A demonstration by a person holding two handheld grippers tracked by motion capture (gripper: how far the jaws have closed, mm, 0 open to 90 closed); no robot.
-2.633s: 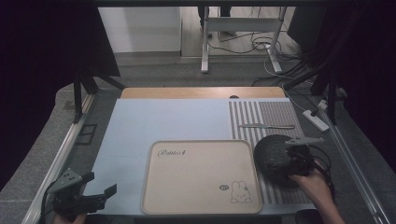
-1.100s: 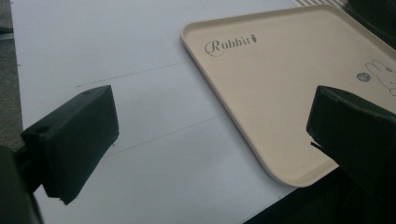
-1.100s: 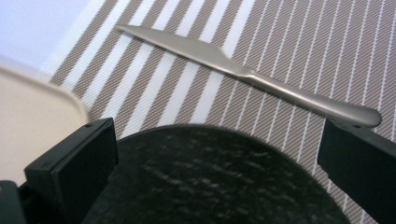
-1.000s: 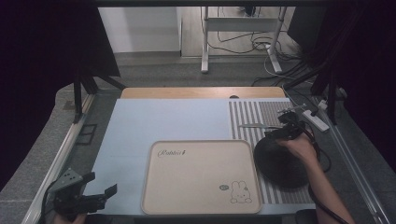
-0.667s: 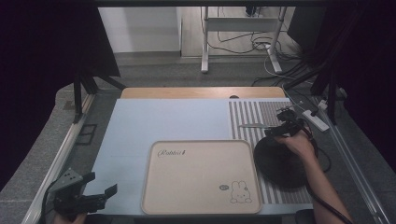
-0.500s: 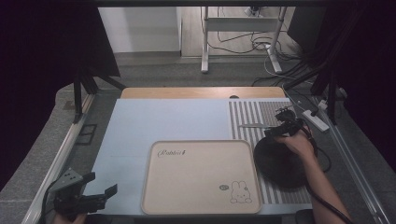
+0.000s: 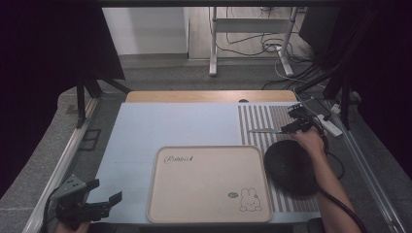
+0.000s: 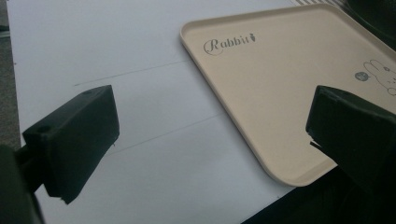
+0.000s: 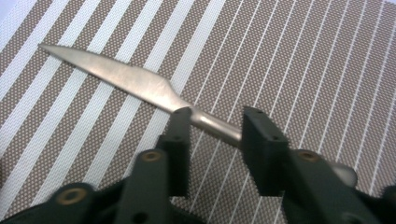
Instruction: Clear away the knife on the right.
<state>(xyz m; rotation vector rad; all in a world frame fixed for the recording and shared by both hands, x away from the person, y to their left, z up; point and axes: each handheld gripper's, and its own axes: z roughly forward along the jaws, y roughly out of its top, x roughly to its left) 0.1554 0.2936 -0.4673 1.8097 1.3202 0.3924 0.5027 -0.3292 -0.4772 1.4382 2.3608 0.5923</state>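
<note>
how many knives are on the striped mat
1. The knife lies flat on the far part of the striped mat, beyond the black plate, its handle between the right tool's jaws.

You have one knife point(image 9: 140, 84) lying on one striped placemat point(image 7: 272, 121), one black round plate point(image 7: 291, 167), and one beige tray point(image 7: 209, 182) with a rabbit print. One pale blue mat point(image 7: 170, 126) covers the table. You hold two grippers, left gripper point(image 7: 104, 201) and right gripper point(image 7: 290, 127).
</note>
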